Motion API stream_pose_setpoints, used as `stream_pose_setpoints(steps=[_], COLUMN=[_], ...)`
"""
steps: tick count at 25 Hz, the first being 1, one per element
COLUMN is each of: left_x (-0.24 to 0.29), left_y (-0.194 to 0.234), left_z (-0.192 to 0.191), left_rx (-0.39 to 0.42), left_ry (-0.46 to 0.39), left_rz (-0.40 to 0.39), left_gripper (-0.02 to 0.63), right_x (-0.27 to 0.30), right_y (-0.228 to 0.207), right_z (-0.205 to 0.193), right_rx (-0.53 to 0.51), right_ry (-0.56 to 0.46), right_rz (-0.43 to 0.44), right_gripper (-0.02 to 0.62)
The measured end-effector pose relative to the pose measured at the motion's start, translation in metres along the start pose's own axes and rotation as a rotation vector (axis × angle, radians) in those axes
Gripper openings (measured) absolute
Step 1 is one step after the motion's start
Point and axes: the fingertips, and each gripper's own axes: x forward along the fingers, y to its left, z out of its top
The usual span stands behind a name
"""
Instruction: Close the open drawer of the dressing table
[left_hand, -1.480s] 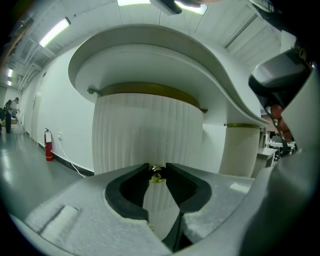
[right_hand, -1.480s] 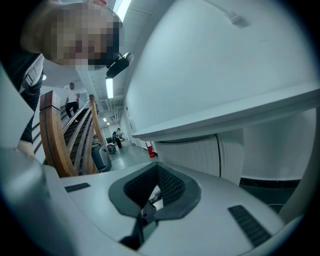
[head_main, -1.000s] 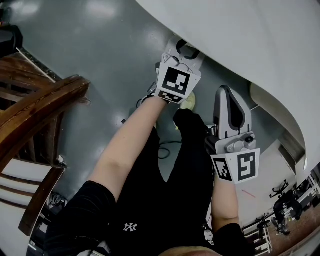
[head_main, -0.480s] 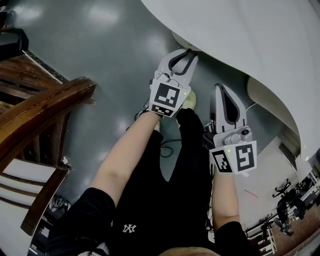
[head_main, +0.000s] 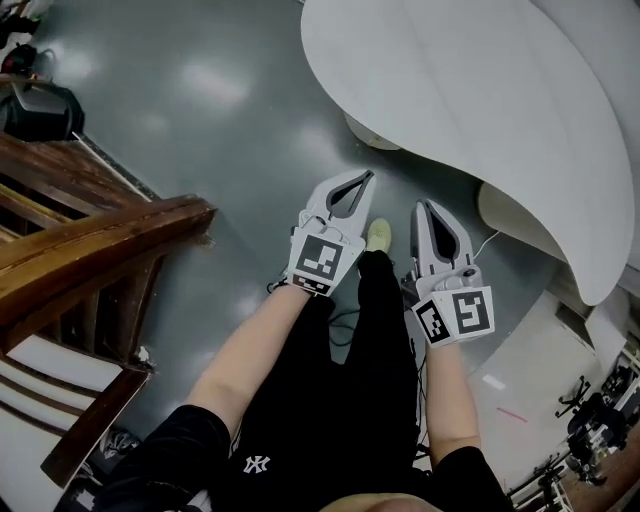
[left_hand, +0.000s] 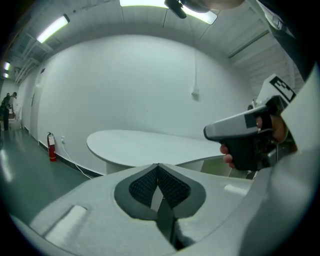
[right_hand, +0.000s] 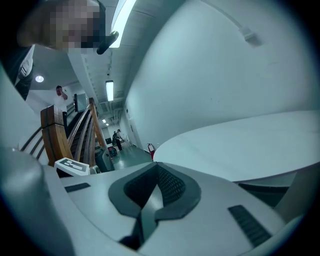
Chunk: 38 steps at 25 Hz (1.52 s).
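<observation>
Above grey floor (head_main: 220, 120), beside white table (head_main: 480, 100), both forearms (head_main: 250, 340) outstretched, left tongs (head_main: 367, 176) and right tongs (head_main: 422, 204) pressed together, empty.

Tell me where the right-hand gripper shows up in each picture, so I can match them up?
Head view: the right gripper is right of centre, its fingers shut and pointing up the picture.
Left gripper view: it is at the right edge, pointing left.
Right gripper view: only its own shut fingers show, at bottom centre.
Shared landmark: the white rounded table, ahead of the gripper in all three views.
</observation>
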Motion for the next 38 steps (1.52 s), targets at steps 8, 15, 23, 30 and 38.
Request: stream_pose_setpoints(steps=[8,15,23,30,38], left_x=[-0.050,-0.086,-0.129,-0.164,-0.194], left_y=[-0.012,-0.037,-0.060,-0.080,-0.079], left_z=[0.076,0.139,0.207,0.254,0.292], left_rx=[0.008,0.004,-0.011,0.014,0.024], left_ry=[-0.031,-0.053,-0.086,-0.132,-0.180], left_rz=[-0.010,-0.041,-0.074,-0.078,-0.042], left_gripper=[0.011,0.011,0.011,0.011,0.011], right_x=[-0.022,-0.044,-0.071,-0.099,-0.112], right_y=[0.034,0.060,0.096,0.119,0.150], right_z=[0.051,0.098,0.163,0.208,0.236], right_rx=[-0.027,-0.058,-0.089,-0.113,-0.149], right_ry=[-0.036,-0.056,-0.110,-0.148,-0.185], right_rz=[0.001,0.006,0.035,0.054,0.098], right_gripper=[0.015,0.015,0.015,0.014,0.014])
